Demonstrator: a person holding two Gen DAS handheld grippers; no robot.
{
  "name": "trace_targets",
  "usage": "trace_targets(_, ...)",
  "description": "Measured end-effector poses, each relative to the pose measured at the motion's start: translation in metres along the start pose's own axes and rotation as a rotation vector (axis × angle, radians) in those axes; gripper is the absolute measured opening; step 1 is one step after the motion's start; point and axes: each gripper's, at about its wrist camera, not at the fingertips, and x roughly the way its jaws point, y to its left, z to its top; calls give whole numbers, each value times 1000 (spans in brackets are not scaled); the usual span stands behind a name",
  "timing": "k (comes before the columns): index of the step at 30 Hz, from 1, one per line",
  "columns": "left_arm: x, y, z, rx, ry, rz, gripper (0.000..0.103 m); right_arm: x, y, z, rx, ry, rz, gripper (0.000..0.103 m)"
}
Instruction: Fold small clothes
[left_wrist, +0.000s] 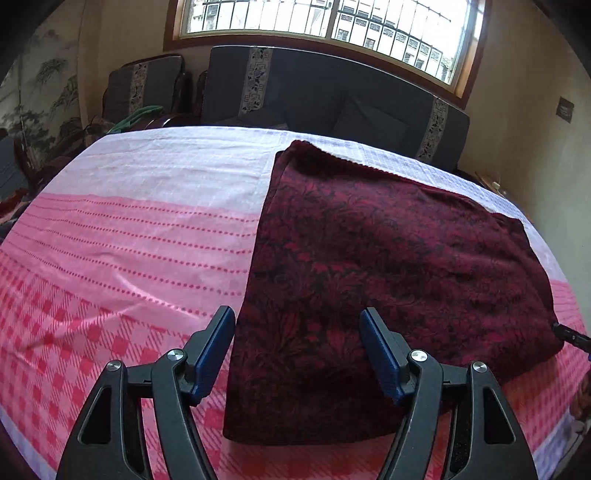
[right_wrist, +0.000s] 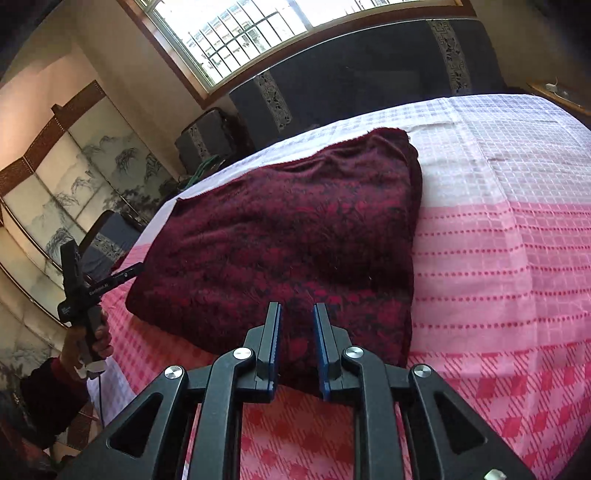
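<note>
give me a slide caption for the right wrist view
Right gripper, fingers narrowly apart, poised over the near edge of a folded dark red patterned garment lying on a pink checked cloth.

Table under pink-and-white checked cloth (left_wrist: 129, 236), folded dark red patterned garment (left_wrist: 369, 266) lying flat on it

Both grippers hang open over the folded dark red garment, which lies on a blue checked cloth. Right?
Not quite: the cloth is pink and white, as the left wrist view shows. The folded dark red garment lies on it, with left gripper and right gripper open.
</note>
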Motion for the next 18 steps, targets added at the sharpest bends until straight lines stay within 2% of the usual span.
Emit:
trace_targets(1,6,10,-6,-46,25,-3,68,3,-6,-7,5,18,-37,15)
trace_targets(2,2,17,-9,-71,-10,-26,68,5,-12,-14,12,29,-62,8)
trace_targets(3,2,21,-8,-91,6,-11,67,4,-17,-17,21,17,-61,6)
trace_targets(4,2,21,-8,-87,6,8,66,3,-21,-17,30,11,-65,0)
trace_targets(7,6,11,-8,-20,21,68,66,4,-22,-14,0,17,-112,0)
trace_targets(10,1,13,-7,-43,16,86,63,3,-20,-14,-6,16,-123,0)
trace_targets(11,-9,15,-7,-71,-10,68,63,1,-17,-13,4,5,-133,1)
trace_targets(13,-32,12,-8,-94,-91,43,63,-14,3,-9,-30,-75,-148,12)
trace_targets(16,-45,-12,-7,-37,-149,4,63,-22,50,0,-109,-125,-53,12)
trace_targets(18,-34,-30,-6,35,-126,3,63,-5,83,6,-158,-95,29,11)
